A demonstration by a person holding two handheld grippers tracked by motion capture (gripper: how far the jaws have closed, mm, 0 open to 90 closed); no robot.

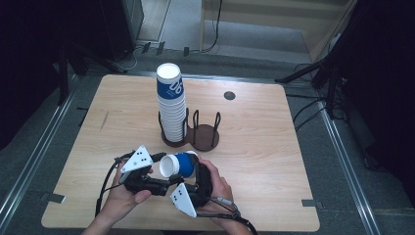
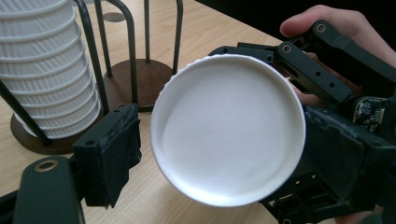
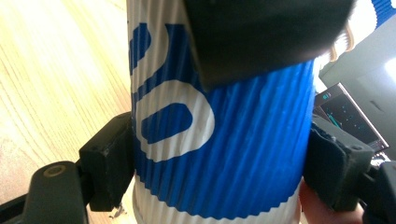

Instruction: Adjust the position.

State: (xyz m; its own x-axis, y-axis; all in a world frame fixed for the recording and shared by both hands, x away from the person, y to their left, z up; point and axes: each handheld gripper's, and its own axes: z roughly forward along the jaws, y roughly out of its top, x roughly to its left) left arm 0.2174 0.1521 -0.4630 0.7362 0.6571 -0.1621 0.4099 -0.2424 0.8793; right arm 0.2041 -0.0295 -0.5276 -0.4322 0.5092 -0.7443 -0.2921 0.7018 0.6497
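Note:
A ribbed blue and white paper cup (image 1: 180, 165) is held on its side above the table's near edge. My right gripper (image 1: 192, 169) is shut on its blue body, with a pad pressed to each side (image 3: 222, 161). The cup's white open mouth (image 2: 229, 128) faces my left gripper (image 2: 226, 156), whose jaws stand open on either side of the rim, with a thin gap at the left pad. One left pad (image 3: 261, 37) lies across the cup in the right gripper view. The right gripper (image 2: 317, 70) and its hand show behind the cup.
A tall stack of matching cups (image 1: 171, 105) stands in a dark wire holder, close to the left pad (image 2: 46, 70). The holder's second round base (image 1: 204, 137) is bare. The wooden table (image 1: 254, 161) has open space to the right. A small dark disc (image 1: 229, 95) sits far back.

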